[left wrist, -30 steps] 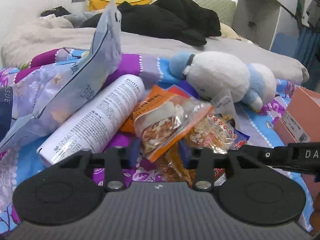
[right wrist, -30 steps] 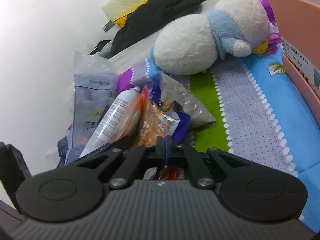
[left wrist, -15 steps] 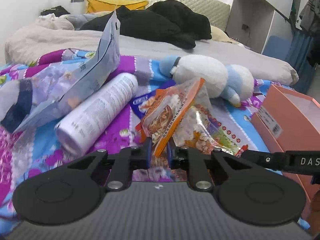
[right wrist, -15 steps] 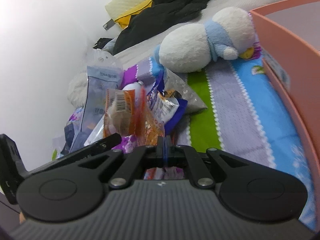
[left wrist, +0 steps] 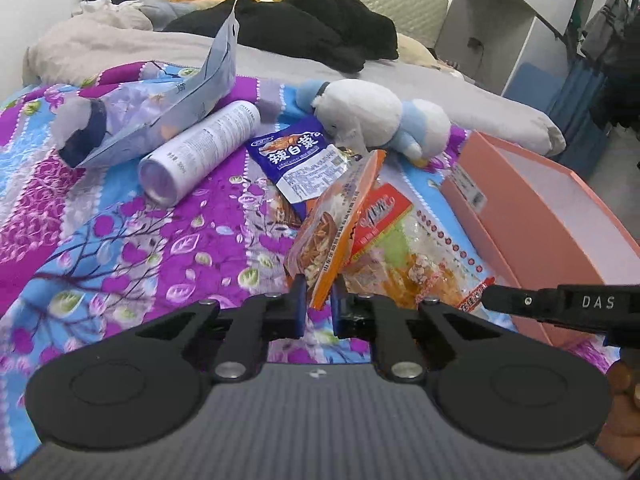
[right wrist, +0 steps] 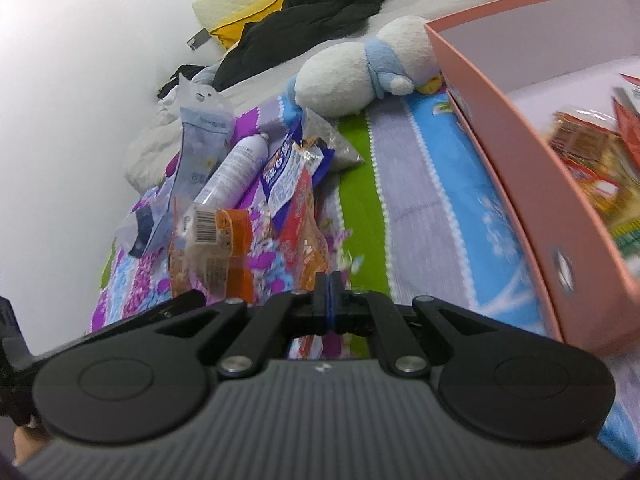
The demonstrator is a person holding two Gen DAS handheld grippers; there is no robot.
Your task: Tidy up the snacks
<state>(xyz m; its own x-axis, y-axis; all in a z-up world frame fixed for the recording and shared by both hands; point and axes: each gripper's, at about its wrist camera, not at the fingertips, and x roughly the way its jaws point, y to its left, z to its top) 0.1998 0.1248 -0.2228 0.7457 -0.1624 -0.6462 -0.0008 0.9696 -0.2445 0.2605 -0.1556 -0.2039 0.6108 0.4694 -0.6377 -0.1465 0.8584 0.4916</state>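
Observation:
My left gripper [left wrist: 318, 300] is shut on the lower edge of an orange snack packet [left wrist: 332, 232], which stands tilted above the bedspread. The same orange snack packet [right wrist: 216, 248] shows in the right wrist view. My right gripper [right wrist: 329, 300] is shut, pinching the corner of a clear snack bag with a red label [right wrist: 304, 236]. That clear bag [left wrist: 400, 248] stretches from the right gripper's tip [left wrist: 488, 300] toward the pile. A blue snack packet [left wrist: 296, 156] lies flat behind them. The pink box [right wrist: 520, 184] at the right holds several snack packets [right wrist: 592, 160].
A white spray can [left wrist: 200, 152] and a pale blue pouch [left wrist: 180, 108] lie at the left on the flowered bedspread [left wrist: 120, 240]. A white and blue plush toy [left wrist: 360, 112] rests behind the snacks. Black clothing [left wrist: 320, 28] and pillows fill the far bed.
The left jaws have closed on the orange packet and lifted it off the pile. Both grippers have drawn back and up toward the pink box, and the clear red-labelled bag came along.

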